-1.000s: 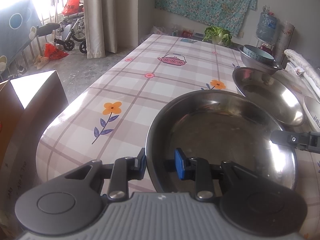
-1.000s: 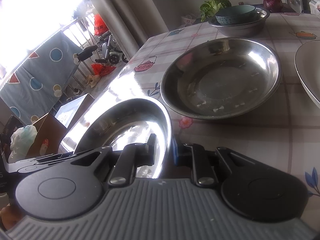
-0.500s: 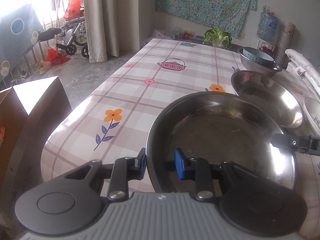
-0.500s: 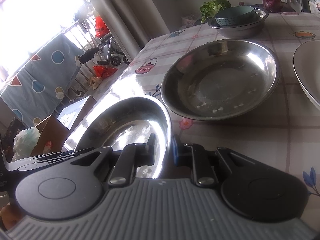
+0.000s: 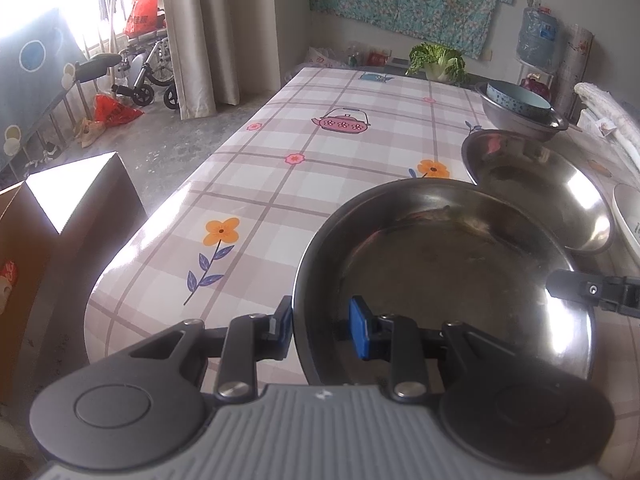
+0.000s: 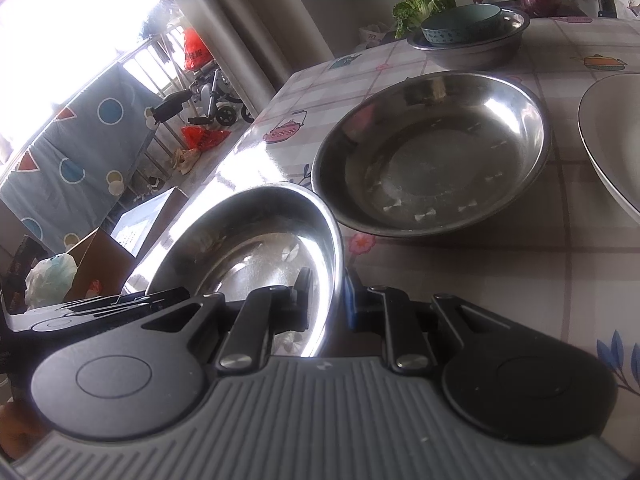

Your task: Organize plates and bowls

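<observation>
Both grippers clamp the rim of the same steel bowl point(image 5: 440, 264) at the near end of the checked tablecloth point(image 5: 280, 184) — the left gripper point(image 5: 320, 326) pinches its near-left edge between blue pads, one outside and one inside, while the right gripper point(image 6: 326, 298) is closed narrowly on the opposite rim. In the right wrist view the held bowl sits tilted, its far edge just beside a second, wider steel bowl point(image 6: 432, 152) resting flat. Farther back, a blue bowl point(image 6: 460, 24) is nested in a steel basin point(image 6: 472, 50) near a leafy cabbage point(image 5: 438, 60), and a white plate point(image 6: 612, 128) lies at the right edge.
</observation>
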### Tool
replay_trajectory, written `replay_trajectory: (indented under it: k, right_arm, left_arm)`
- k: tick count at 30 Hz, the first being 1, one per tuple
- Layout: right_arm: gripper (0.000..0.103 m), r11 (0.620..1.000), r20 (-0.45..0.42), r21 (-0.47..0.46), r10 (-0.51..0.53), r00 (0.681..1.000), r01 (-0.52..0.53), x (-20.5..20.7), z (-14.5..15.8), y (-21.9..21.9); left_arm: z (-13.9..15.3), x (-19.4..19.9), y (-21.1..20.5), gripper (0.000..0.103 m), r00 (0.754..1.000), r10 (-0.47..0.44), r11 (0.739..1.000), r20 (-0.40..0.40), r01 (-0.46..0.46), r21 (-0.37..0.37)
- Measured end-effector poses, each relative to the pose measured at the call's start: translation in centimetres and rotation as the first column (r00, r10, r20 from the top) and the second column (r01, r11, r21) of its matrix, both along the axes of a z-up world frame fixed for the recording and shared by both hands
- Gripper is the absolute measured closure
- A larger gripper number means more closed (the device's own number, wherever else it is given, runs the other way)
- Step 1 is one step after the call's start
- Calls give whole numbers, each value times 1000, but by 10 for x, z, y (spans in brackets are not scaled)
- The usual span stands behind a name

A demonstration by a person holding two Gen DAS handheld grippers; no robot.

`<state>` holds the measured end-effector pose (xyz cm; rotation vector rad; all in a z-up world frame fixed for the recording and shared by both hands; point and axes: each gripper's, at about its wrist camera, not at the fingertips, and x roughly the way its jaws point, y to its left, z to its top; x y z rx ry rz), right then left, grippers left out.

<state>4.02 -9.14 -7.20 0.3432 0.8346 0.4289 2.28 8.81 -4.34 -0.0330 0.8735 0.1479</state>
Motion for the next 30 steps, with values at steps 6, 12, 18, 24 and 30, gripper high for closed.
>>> replay_trajectory:
  k: [6,12,18,24,30]
  right_arm:
    - [87,1000,-25,-20,1,1000,-2,-2,-7,3]
    - [86,999,-27,-40,5,1000,-6,-2,-8,7]
    - [86,999,-53,-45,14,999,-16,-2,-12,11]
    - [86,999,-55,-39,18,998,-20,-5,-15,11]
    - [86,999,-51,-32,17,999,-19,-5,-16,10]
  left_arm:
    - [-7,1,0,73,999,4,1000,-37,-4,7]
    - [-7,0,-1,73,999,-1,1000,-40,1,13]
    - [-12,1,1,71,998,4,1000,-66,-5,-11]
    - [-13,0,1,71,998,8,1000,-66,-8,-9]
    - [-12,0,0,70,998,16,1000,-67,-17,-11]
